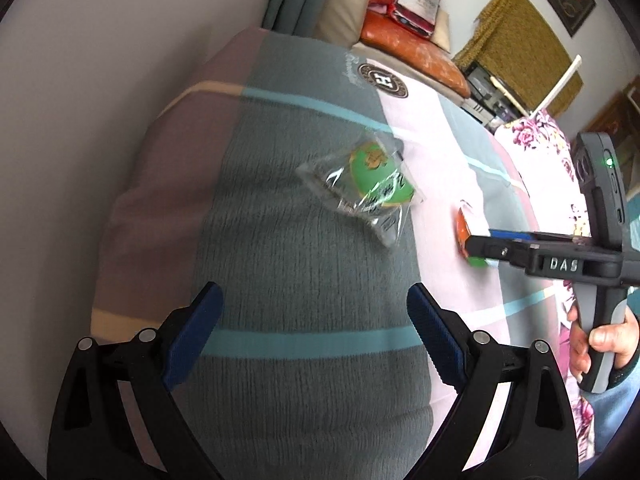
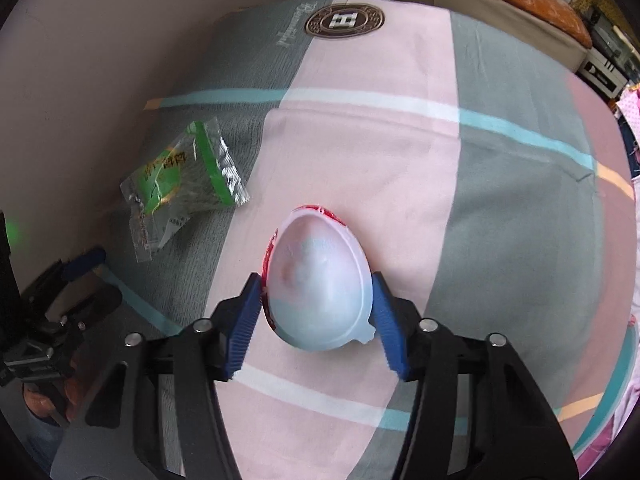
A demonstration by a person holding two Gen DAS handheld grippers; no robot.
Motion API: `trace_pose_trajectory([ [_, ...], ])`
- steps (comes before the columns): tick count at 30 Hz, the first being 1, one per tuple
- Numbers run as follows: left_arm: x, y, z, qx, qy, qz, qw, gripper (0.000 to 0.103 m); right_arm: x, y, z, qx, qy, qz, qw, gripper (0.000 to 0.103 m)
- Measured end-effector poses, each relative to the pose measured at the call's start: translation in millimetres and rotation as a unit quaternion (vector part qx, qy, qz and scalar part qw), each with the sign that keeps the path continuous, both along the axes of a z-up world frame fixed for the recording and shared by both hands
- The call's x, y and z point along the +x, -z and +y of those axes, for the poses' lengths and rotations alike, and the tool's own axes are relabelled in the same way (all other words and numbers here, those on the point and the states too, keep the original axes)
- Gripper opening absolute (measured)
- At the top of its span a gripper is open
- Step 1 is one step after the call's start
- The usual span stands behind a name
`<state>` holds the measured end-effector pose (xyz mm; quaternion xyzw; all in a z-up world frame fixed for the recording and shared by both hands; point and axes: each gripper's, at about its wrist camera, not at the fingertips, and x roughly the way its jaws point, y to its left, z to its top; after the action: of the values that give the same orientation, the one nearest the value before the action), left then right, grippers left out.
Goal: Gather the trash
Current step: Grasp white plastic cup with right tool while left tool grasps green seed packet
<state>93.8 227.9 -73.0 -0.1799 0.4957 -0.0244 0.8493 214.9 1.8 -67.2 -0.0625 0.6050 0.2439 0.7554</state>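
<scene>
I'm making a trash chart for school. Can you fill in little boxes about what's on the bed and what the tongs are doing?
surface: patchwork bedspread, pink and grey with teal stripes
trash 1: white egg-shaped plastic shell with a red edge, lying on a pink patch
trash 2: clear and green wrapper, crumpled, on a grey patch
right tongs: astride the shell, blue pads against its two sides
left tongs: open, empty, short of the wrapper
picked up so far: nothing lifted that I can see
</scene>
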Motion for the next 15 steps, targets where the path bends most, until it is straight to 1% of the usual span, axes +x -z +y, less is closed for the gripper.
trace_pose_trajectory([
  [2,4.8,-5.4,-2.2,0.011,0.009,-0.006,0.9999,0.093,-3.1,-3.8,0.0,0.001,-0.004,-0.012,1.000,0.052],
  [6,16.1,-17.0,-6.1,0.031,0.027,-0.019,0.9990,0.093,-4.2,-9.6,-2.7,0.010,0.005,-0.021,1.000,0.052],
  [9,32.9,-24.8,-13.5,0.051,0.054,-0.024,0.9970,0.093,-2.4,-12.1,-4.1,0.013,0.010,-0.020,1.000,0.052],
  [12,50.5,-27.5,-23.7,0.076,0.086,-0.017,0.9932,0.093,1.0,-14.7,-5.8,0.017,0.017,-0.019,1.000,0.052],
  [13,55.1,-26.9,-26.3,0.077,0.098,-0.013,0.9921,0.093,2.1,-15.6,-6.4,0.019,0.019,-0.021,0.999,0.052],
  [15,67.2,-25.7,-35.1,0.090,0.129,0.000,0.9876,0.093,4.0,-18.9,-10.2,0.021,0.021,-0.022,0.999,0.052],
])
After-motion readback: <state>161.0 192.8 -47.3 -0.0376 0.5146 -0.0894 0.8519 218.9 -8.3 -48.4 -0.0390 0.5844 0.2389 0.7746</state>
